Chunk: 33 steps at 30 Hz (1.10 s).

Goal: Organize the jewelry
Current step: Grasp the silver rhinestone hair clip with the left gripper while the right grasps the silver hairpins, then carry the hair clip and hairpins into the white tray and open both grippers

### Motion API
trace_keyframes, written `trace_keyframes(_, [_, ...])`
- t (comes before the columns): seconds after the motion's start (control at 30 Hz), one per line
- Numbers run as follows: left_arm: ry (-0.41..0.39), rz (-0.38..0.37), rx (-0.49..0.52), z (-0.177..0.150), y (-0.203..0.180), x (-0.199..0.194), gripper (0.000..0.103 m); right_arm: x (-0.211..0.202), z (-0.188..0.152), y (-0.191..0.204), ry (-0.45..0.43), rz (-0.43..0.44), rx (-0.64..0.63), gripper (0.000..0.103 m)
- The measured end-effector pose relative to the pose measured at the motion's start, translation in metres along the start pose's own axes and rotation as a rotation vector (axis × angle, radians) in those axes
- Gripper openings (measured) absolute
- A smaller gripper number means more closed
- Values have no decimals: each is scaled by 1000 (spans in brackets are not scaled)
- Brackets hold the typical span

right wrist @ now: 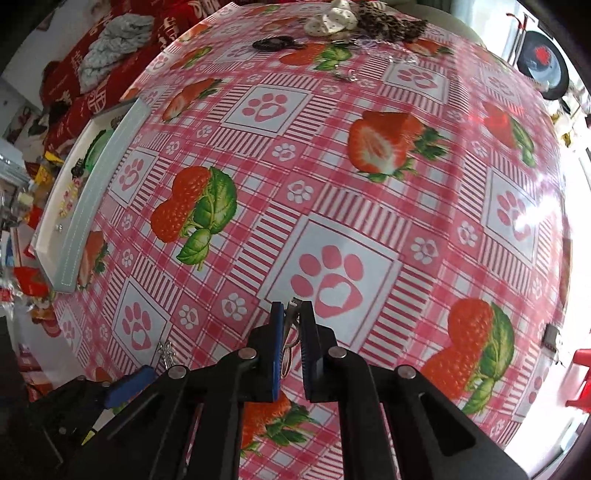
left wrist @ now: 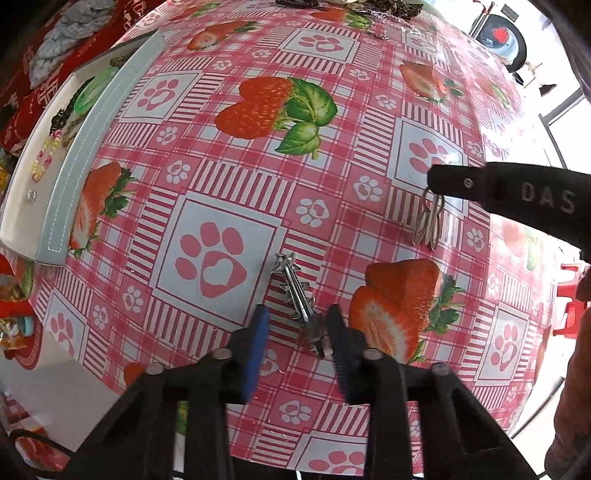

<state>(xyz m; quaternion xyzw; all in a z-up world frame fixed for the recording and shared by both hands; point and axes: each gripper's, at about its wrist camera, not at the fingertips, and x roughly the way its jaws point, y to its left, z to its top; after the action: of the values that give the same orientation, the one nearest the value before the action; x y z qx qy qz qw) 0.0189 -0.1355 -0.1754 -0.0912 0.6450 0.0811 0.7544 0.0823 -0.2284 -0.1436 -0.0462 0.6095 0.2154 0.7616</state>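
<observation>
Left wrist view: the left gripper (left wrist: 297, 325) hangs over the table with its blue-padded fingers spread apart, and a silver metal hair clip with star shapes (left wrist: 295, 291) lies flat on the glossy pink checked tablecloth (left wrist: 229, 147) between and just ahead of the fingertips — not gripped. Its near end lies close to the right-hand finger; whether they touch is unclear. The cloth is a shiny plastic sheet printed with strawberries, green leaves and paw prints with hearts.

To the right, the right gripper (left wrist: 434, 181) holds a looped silver wire hair clip (left wrist: 428, 221) dangling from its tip above the cloth; white letters "DAS" read on its black body. In the right wrist view the same gripper (right wrist: 291, 314) is clenched on this wire clip (right wrist: 291, 328), pinched upright between the pads.

At the left table edge sits a white jewelry tray with a pale stitched rim (left wrist: 62, 192), holding a beaded bracelet (left wrist: 44, 155), small studs and darker pieces. More jewelry lies in a heap at the far edge (right wrist: 354, 20).
</observation>
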Motion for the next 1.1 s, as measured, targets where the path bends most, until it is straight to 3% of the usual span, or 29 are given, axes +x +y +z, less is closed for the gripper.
trace_keyframes(0.07, [-2, -16, -2, -1, 3, -1, 24, -2, -2, -2, 2, 12, 20, 9])
trace_keyframes(0.3, [-39, -103, 11, 4, 17, -13, 19, -9, -10, -10, 8, 60, 91, 9])
trace_keyframes(0.47, [-57, -127, 15, 7, 26, -26, 19, -13, -15, -11, 13, 82, 116, 9])
trace_keyframes(1.1, [-137, -83, -36, 0, 88, -96, 19, -47, -7, 12, 9, 125, 103, 9])
